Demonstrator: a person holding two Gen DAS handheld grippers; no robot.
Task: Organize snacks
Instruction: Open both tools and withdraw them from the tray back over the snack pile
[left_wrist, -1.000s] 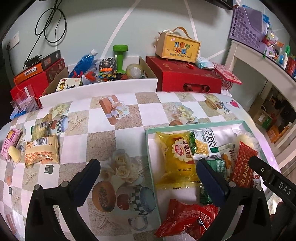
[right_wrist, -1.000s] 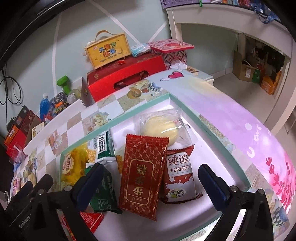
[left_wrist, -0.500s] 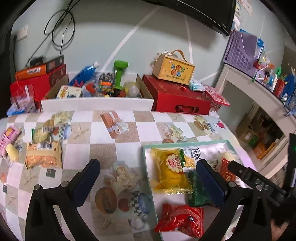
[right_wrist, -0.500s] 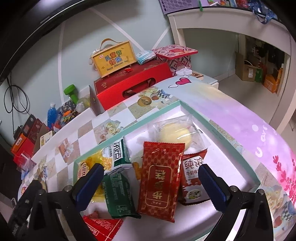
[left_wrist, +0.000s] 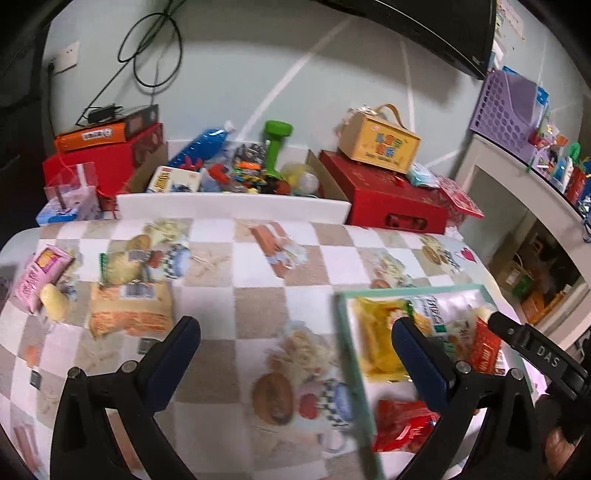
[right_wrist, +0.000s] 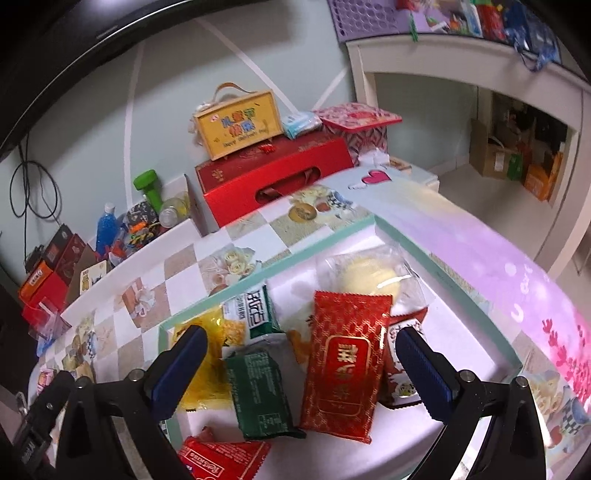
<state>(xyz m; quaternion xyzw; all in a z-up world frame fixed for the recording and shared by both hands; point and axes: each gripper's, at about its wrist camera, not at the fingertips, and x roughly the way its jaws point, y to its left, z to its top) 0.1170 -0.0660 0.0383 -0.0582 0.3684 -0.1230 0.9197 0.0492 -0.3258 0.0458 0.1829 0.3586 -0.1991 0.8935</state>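
A teal-rimmed white tray (right_wrist: 461, 280) holds several snack packs: a red-and-gold packet (right_wrist: 343, 365), a dark green packet (right_wrist: 260, 391), a yellow chip bag (right_wrist: 207, 365), a clear-wrapped bun (right_wrist: 365, 275). My right gripper (right_wrist: 301, 369) hangs open above them, holding nothing. In the left wrist view the tray (left_wrist: 349, 343) lies at right, and my left gripper (left_wrist: 295, 354) is open over the checked tablecloth beside it. Loose snacks lie at the table's far left: an orange packet (left_wrist: 131, 310), a yellow-green packet (left_wrist: 123, 264), a pink packet (left_wrist: 38, 277).
A white-fronted box of toys (left_wrist: 236, 206) and a red gift box (left_wrist: 388, 199) with a yellow case (left_wrist: 380, 142) on it stand along the back edge. Red boxes (left_wrist: 99, 158) are stacked at back left. A white shelf unit (right_wrist: 480, 96) stands to the right.
Both grippers have drawn back and risen. The left wrist view has swung left, so the tray sits further right and the loose snacks closer to centre. Both stay open.
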